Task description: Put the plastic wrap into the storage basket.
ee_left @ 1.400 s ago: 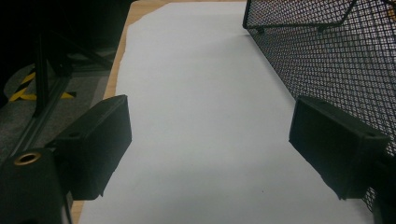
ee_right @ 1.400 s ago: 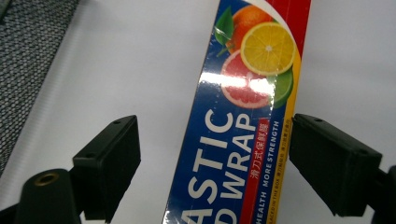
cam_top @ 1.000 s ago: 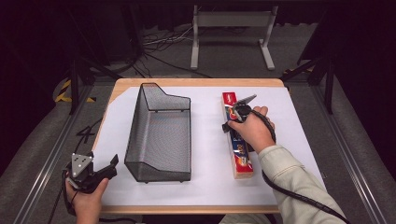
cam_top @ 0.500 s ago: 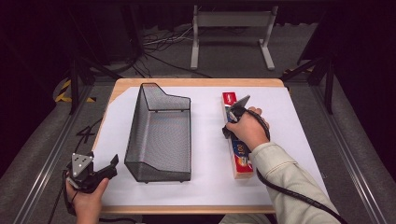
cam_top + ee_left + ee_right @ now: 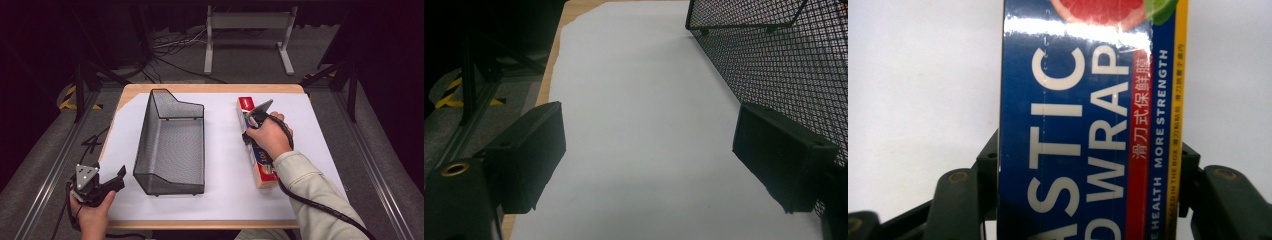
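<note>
High view
- Work in hand: the right tool [image 5: 248, 131] has come down on the plastic wrap box [image 5: 256, 145], which lies lengthwise on the white sheet [image 5: 225, 150] at about 3 o'clock of the tabletop [image 5: 210, 89].
- Right tool state: its jaws have just been closing and now stand one on each long side of the box, gripping it near the middle.
- Done so far: the grasp looks made; the box lies flat on the sheet, not lifted.
- Left to do: judging by the layout, lifting the box and carrying it toward 9 o'clock into the mesh basket [image 5: 172, 145], which holds nothing.
- Left tool [image 5: 117, 180]: at 7 o'clock of the tabletop, just beside the basket's near corner, jaws apart, holding nothing.
- In the way: the basket's near-side wall rises between box and basket floor, so the box would likely need to go over the rim.

Left gripper view
- Left tool [image 5: 649, 150] state: open, bare sheet [image 5: 639, 100] between its two black pads.
- Nearby: the basket [image 5: 774, 60] mesh wall at 2 o'clock, right behind the right-hand pad; touching or not cannot be told.

Right gripper view
- Box [image 5: 1083, 125]: blue face with white lettering, running from 6 to 12 o'clock.
- Grip: black jaws press its two long edges at the bottom.
- Surroundings: white sheet [image 5: 913, 75] on both sides, nothing against the box.
</note>
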The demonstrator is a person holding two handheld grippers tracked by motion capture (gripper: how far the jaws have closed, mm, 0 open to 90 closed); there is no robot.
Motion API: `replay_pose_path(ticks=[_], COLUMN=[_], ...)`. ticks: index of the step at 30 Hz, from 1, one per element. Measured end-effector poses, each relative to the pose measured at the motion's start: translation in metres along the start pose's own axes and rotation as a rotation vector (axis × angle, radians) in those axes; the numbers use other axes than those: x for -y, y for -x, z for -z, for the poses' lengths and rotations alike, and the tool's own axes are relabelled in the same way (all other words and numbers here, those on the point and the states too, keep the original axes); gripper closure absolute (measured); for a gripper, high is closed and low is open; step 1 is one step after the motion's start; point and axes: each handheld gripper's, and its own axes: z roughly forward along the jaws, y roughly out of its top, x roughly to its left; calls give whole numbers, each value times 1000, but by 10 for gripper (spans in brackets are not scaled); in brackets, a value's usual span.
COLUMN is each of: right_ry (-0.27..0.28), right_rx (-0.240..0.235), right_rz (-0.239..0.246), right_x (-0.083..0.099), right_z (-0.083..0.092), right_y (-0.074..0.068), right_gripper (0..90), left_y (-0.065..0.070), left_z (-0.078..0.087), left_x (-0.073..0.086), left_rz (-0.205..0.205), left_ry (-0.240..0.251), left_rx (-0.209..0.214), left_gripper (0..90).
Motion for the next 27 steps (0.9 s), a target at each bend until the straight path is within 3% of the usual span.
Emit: replay_pose_path(ticks=[9, 16, 21, 24, 27], right_ry=[52, 58, 83, 94, 107], right_rx=[-47, -46, -68, -57, -82], right_rz=[13, 39, 56, 90, 109], right_x=[1, 3, 4, 6, 9], right_z=[28, 46, 64, 74, 83], right_y=[-3, -10, -18, -26, -35], right_gripper=[403, 403, 403, 403, 403], left_y=[0, 0, 0, 1, 1], left_z=[1, 0, 0, 0, -1], left_x=[0, 0, 0, 0, 0], left_rz=[2, 5, 0, -12, -9], left_ry=[-2, 1, -4, -10, -10], left_rx=[-1, -5, -5, -16, -16], left_gripper=[143, 143, 142, 141, 141])
